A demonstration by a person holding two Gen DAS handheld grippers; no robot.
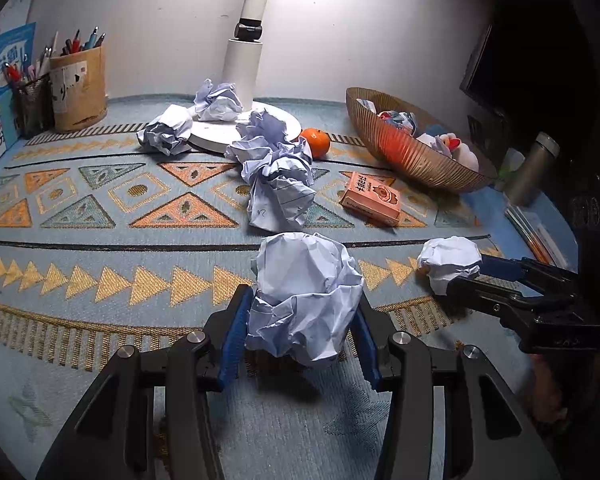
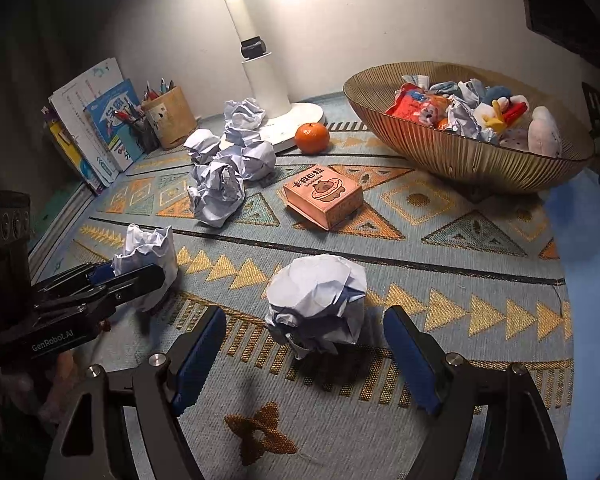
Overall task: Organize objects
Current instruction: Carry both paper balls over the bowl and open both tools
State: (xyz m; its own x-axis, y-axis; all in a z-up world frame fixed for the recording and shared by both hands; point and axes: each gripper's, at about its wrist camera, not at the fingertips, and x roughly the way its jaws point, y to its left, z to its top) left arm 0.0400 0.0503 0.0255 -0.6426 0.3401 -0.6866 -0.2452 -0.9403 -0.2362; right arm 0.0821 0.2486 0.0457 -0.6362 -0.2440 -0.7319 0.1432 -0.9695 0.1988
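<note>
The paper ball [image 1: 306,300] nearest the left camera sits between the blue pads of the left tongs [image 1: 300,332], which are clenched on its lower half. It looks to be at or just above the patterned cloth on the counter [image 1: 100,208]; whether it rests there cannot be told.

A second paper ball [image 2: 318,304] lies on the cloth between the fingers of the right tongs [image 2: 306,354]. Those jaws stand wide and released, with clear gaps either side of the paper, so it is not held. The left view shows this ball [image 1: 450,262] at the tip of the right tongs.

Further back, more crumpled sheets [image 1: 276,168] are heaped around the white lamp base [image 1: 244,132], beside an orange [image 1: 316,142]. A small pink box [image 2: 324,196] lies apart on the cloth. The ribbed bowl [image 2: 480,160] at the right rear already holds paper wads and toys, and is the likely destination.

Judgement: the step in hand is gathering loose paper, one ball per hand. The left grasp is made; the right is not secured. Next, the right jaws should close squarely on their ball, then both loads should be lifted clear of the box and carried over the bowl's rim.
</note>
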